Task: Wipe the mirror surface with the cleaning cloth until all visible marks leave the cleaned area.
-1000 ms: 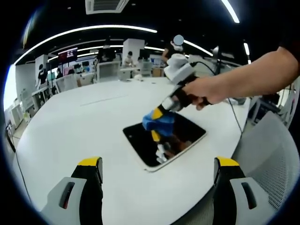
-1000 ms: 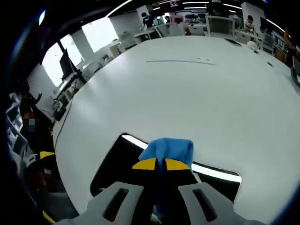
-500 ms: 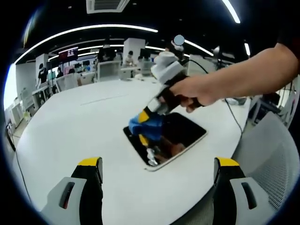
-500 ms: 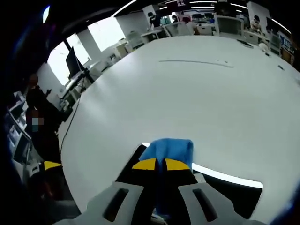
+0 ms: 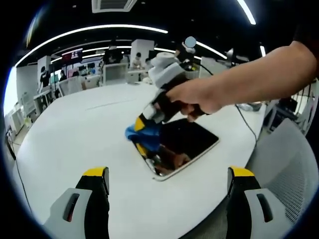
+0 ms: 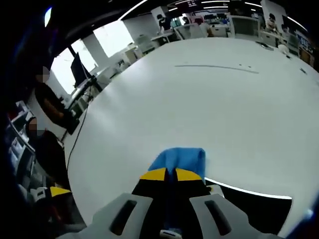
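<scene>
Left gripper [image 5: 164,199]: my jaws stand wide apart at 6 o'clock, holding nothing, above the white table [image 5: 75,134].
Cloth [image 5: 139,132]: blue, bunched on the mirror's left corner, about 10 o'clock from its middle.
Mirror [image 5: 187,144]: dark, white-rimmed, flat on the table, centre of the left gripper view.
Right gripper [image 6: 171,175]: my yellow-tipped jaws are pinched tight on the cloth [image 6: 179,158], pressing it down at the mirror's [image 6: 254,209] edge.
Hand [image 5: 197,97]: mine, at 1 o'clock.
</scene>
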